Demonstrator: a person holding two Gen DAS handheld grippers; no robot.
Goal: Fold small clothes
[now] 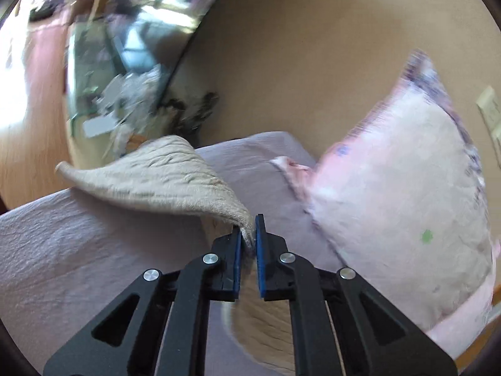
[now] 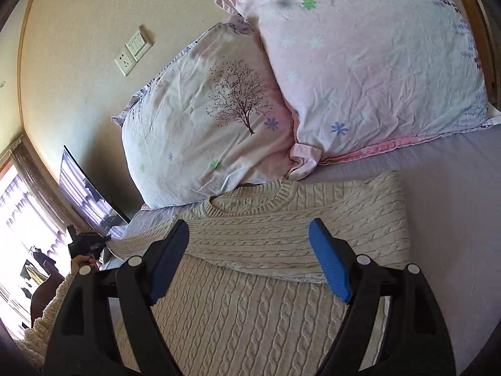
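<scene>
- On the bed [image 2: 454,188], over its lilac sheet, lies the cream cable-knit sweater [image 2: 250,282], neckline toward the pillows, the top part folded over the body.
- Right gripper [image 2: 249,258] hangs above the knit, blue-padded fingers [image 2: 330,266] spread wide, nothing between them.
- Left gripper [image 1: 249,235] has its fingers [image 1: 260,250] pinching a bunched edge of the sweater [image 1: 162,175]; the cloth lifts off the sheet and fans out toward 10 o'clock.
- At 12 o'clock from the neckline, the tree-print pillow [image 2: 203,125] touches the collar, crowding that end.
- A second pink pillow [image 2: 369,62] leans on it at 2 o'clock.
- On the wall, a switch plate [image 2: 133,50] at 10 o'clock; a dark screen [image 2: 84,194] at 9 o'clock.
- Left view is motion-blurred; background there is hard to read.
</scene>
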